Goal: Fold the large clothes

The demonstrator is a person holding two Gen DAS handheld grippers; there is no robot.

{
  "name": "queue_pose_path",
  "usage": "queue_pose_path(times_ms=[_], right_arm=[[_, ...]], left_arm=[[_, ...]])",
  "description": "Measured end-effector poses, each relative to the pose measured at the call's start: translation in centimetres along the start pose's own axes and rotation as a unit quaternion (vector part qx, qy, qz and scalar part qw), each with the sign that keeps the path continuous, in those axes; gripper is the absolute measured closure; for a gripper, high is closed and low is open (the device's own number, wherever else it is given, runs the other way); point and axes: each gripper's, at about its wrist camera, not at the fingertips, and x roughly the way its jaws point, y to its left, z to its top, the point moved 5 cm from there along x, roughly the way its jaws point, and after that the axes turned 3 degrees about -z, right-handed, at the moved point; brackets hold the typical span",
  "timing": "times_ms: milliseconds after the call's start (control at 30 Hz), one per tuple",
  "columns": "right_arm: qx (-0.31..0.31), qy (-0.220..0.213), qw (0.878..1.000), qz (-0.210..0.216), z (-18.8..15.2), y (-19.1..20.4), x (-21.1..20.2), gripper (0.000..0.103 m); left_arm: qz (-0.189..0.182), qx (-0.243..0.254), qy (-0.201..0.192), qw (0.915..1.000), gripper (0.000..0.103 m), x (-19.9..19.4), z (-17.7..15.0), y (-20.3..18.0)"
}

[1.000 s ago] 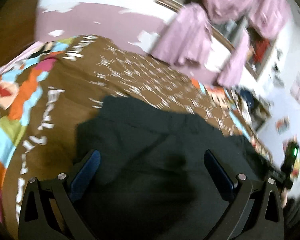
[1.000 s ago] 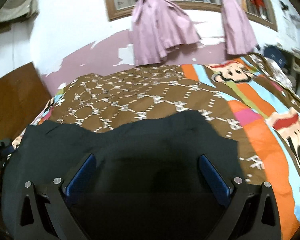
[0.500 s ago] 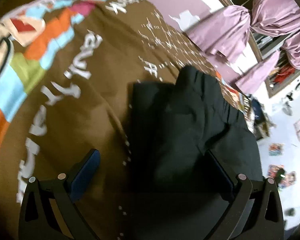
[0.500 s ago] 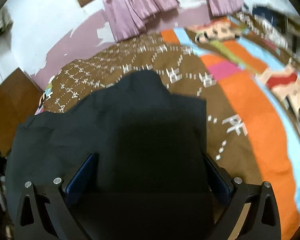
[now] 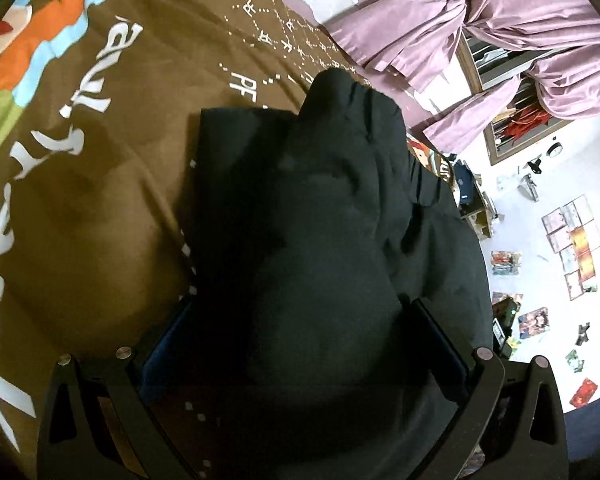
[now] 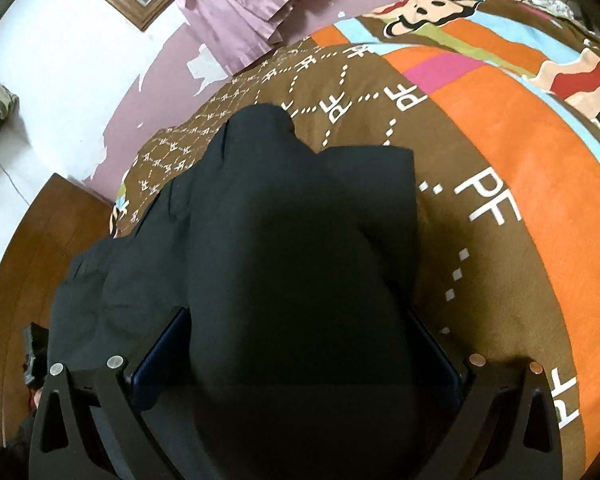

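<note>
A large black garment [image 5: 332, 200] lies on a brown patterned blanket [image 5: 100, 200], with one layer doubled over on top and a rounded end pointing toward the far wall. My left gripper [image 5: 300, 328] is low over its near part, open, blue-padded fingers [image 5: 168, 340] spread wide with dark cloth bulging between them. In the right wrist view the same garment [image 6: 300, 220] fills the middle. My right gripper [image 6: 296, 340] is also open and straddles a raised fold. Whether either pad touches the cloth is hidden in shadow.
The blanket [image 6: 520, 140] turns orange with cartoon figures to the right. Purple curtains [image 5: 500, 20] hang at a window on the far wall. A brown wooden board [image 6: 32, 240] borders the bed's left side. Pictures and small items dot the white surface [image 5: 572, 232] at right.
Both grippers have dropped closer to the garment and tilted downward. The black cloth now shows a doubled layer and rises between the fingers; the finger spacing has not changed.
</note>
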Motion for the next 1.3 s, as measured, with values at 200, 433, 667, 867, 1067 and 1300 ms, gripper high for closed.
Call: queue_pose_path(times_ms=[200,433,667,867,1067,1300], right_arm=[[-0.016,-0.006,1.000,-0.002,-0.7,0.8,-0.4,0.016],[-0.016,-0.031,0.999,0.023,-2.2,2.0,-1.8,0.057],[-0.024,-0.084,0.995,0.042,-1.7,4.0,-5.6,0.086],[-0.062,-0.119,0.990,0.039,-0.4,6.0,-9.7,0.091],[-0.067,-0.176,0.982,0.011,2.0,5.9,-14.5,0.091],[-0.047,-0.189,0.980,-0.043,3.3,2.1,-16.1,0.091]], left_arm=[[0.006,0.021,0.007,0.9997,0.005,0.3,0.3,-0.9],[0.021,0.044,-0.013,0.9987,0.043,-0.4,-0.6,-2.3],[0.024,0.067,-0.071,0.9950,0.075,-1.3,-2.2,-4.9],[0.005,0.096,-0.100,0.9903,0.084,-1.3,-2.7,-8.3],[-0.025,0.145,-0.094,0.9847,0.085,0.7,-2.4,-14.2],[-0.056,0.162,-0.074,0.9825,0.085,4.2,-2.0,-18.8]])
